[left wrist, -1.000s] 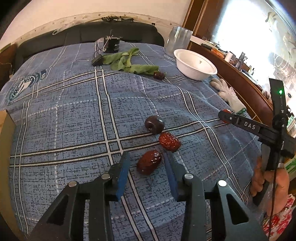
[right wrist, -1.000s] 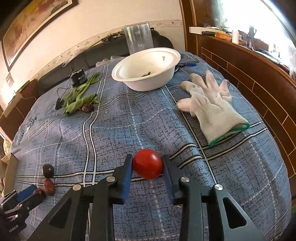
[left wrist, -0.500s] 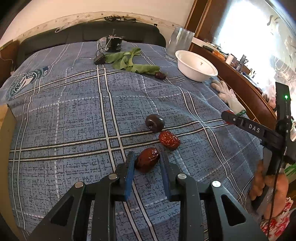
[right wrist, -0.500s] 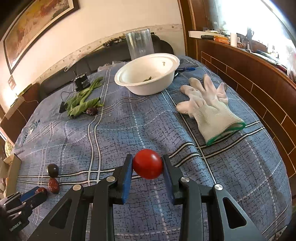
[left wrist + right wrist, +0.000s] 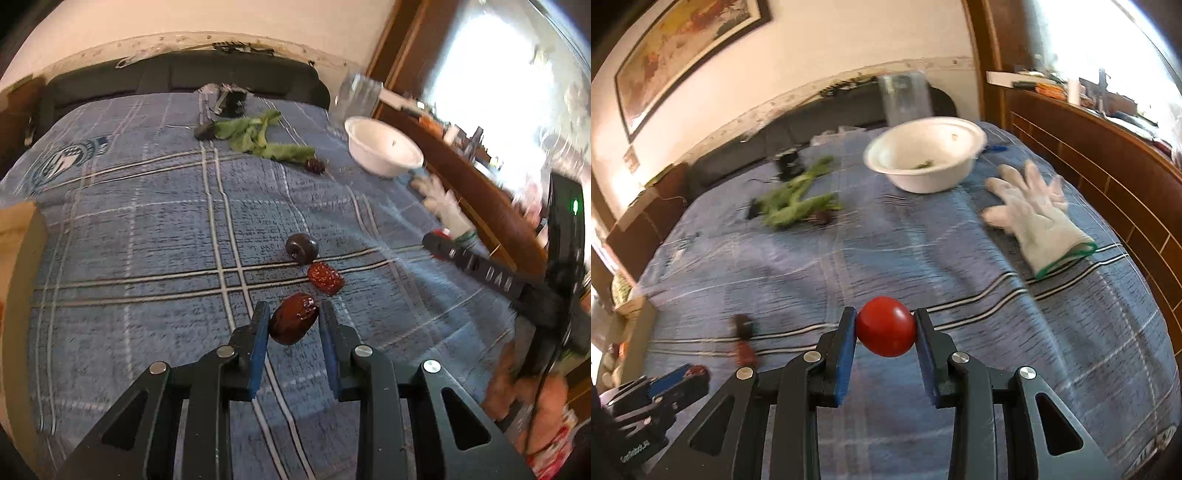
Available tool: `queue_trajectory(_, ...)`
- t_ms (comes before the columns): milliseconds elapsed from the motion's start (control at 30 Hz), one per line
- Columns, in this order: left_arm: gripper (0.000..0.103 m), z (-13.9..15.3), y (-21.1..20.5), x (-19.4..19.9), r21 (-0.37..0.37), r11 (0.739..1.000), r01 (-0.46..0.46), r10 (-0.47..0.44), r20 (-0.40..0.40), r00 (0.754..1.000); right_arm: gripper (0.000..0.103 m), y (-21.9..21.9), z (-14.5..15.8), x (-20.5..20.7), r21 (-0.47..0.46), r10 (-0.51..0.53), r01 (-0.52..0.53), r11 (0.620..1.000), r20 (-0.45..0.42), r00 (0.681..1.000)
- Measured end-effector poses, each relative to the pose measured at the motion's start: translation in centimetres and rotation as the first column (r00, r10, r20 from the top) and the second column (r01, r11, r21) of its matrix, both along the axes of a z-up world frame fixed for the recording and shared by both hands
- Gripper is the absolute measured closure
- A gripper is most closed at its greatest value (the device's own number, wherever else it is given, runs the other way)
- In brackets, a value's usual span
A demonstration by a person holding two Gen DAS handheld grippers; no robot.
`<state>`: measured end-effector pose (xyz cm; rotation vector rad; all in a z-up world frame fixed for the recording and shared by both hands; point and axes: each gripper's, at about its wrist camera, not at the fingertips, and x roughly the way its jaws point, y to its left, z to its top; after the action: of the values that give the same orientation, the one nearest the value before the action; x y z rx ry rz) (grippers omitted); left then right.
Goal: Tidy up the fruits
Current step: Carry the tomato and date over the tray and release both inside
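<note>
Blue pads of the left claw (image 5: 291,325) pinch a wrinkled brown date (image 5: 293,324) just above the bed—long axis slanting across them. The right claw (image 5: 885,328) grips a round red tomato (image 5: 885,326), facing the white bowl (image 5: 925,157) well ahead.

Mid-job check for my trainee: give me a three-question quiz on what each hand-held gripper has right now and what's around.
1. True or false: the right hand-held gripper is shut on the red tomato.
2. What sits between the left hand-held gripper fingers: A) dark plum B) brown date C) white glove?
3. Fill in: the white bowl stands beside a white ____.

Key: 1 true; 2 B, the brown date; 3 glove.
</note>
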<state>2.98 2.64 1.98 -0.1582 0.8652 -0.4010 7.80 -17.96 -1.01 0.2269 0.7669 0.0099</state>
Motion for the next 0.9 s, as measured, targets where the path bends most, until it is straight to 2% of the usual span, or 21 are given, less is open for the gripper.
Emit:
queue_trajectory(100,0.077,1.5,2.8,-1.8,-0.060,0.997,-0.055,0.055,0.009,0.998,0.070,2.3,1.2,-1.4,0.010,0.048,-0.048,0.999,0.015,0.999)
queue_trajectory(233,0.077,2.6,7.9,-4.4,-0.073,0.984,-0.161,0.162,0.009,0.987,0.069,6.2,2.2,-2.9,0.004,0.135,-0.135,0.991,0.019,0.991)
queue_trajectory(367,0.077,3.1,15.0,-7.1,-0.050,0.942,-0.331,0.331,-0.001,0.944,0.069,11.4,3.1,-4.2,-0.001,0.251,-0.251,0.968,0.030,0.968)
queue_trajectory(500,0.077,3.3,21.1,-9.6,-0.016,0.881,-0.473,0.473,-0.005,0.881,0.069,17.3,3.7,-5.2,0.008,0.383,-0.383,0.924,0.039,0.923)
queue_trajectory(600,0.077,2.8,23.5,-10.7,0.029,0.843,-0.538,0.538,0.001,0.843,0.069,21.9,3.7,-5.6,0.017,0.472,-0.472,0.881,0.032,0.881)
queue_trajectory(800,0.077,0.9,25.6,-11.3,0.067,0.820,-0.568,0.571,-0.037,0.820,0.068,29.0,3.1,-6.8,0.006,0.595,-0.595,0.804,0.011,0.804)
queue_trajectory(900,0.077,0.1,25.9,-10.7,0.067,0.820,-0.568,0.572,-0.065,0.818,0.068,31.3,2.7,-7.4,-0.029,0.625,-0.625,0.780,0.003,0.780)
